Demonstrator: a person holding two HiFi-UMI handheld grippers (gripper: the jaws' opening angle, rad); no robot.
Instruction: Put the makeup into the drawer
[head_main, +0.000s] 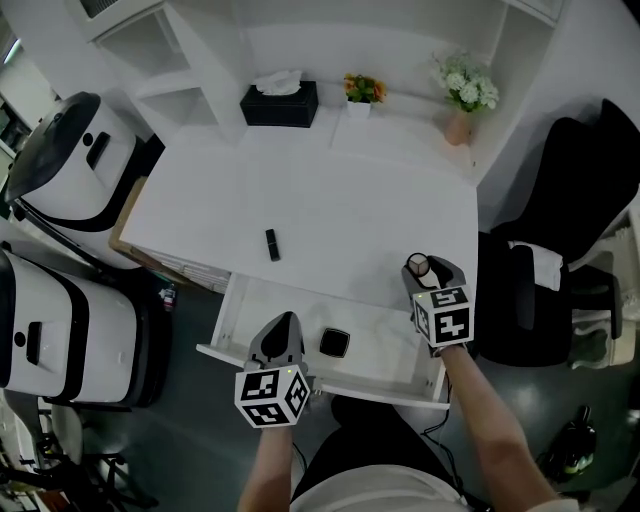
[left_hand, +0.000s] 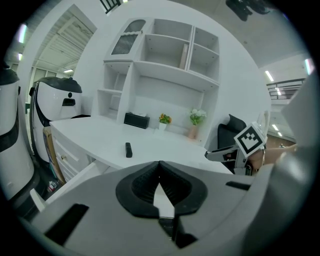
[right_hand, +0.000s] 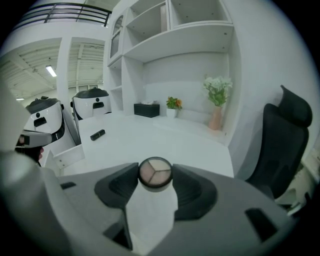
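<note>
My right gripper (head_main: 421, 266) (right_hand: 155, 175) is shut on a small round makeup compact (right_hand: 155, 172) (head_main: 418, 265) with three beige shades, held above the desk's right front corner. A black lipstick tube (head_main: 272, 244) (left_hand: 128, 149) (right_hand: 97, 134) lies on the white desk (head_main: 330, 200). The white drawer (head_main: 240, 305) under the desk is pulled out, and a black square compact (head_main: 334, 342) lies inside it. My left gripper (head_main: 279, 331) (left_hand: 160, 165) hovers over the drawer's left part, shut with nothing between its jaws.
A black tissue box (head_main: 279, 103), a small orange flower pot (head_main: 362, 92) and a vase of white flowers (head_main: 464, 95) stand at the desk's back. A black office chair (head_main: 560, 250) is to the right. White machines (head_main: 70, 170) stand at the left.
</note>
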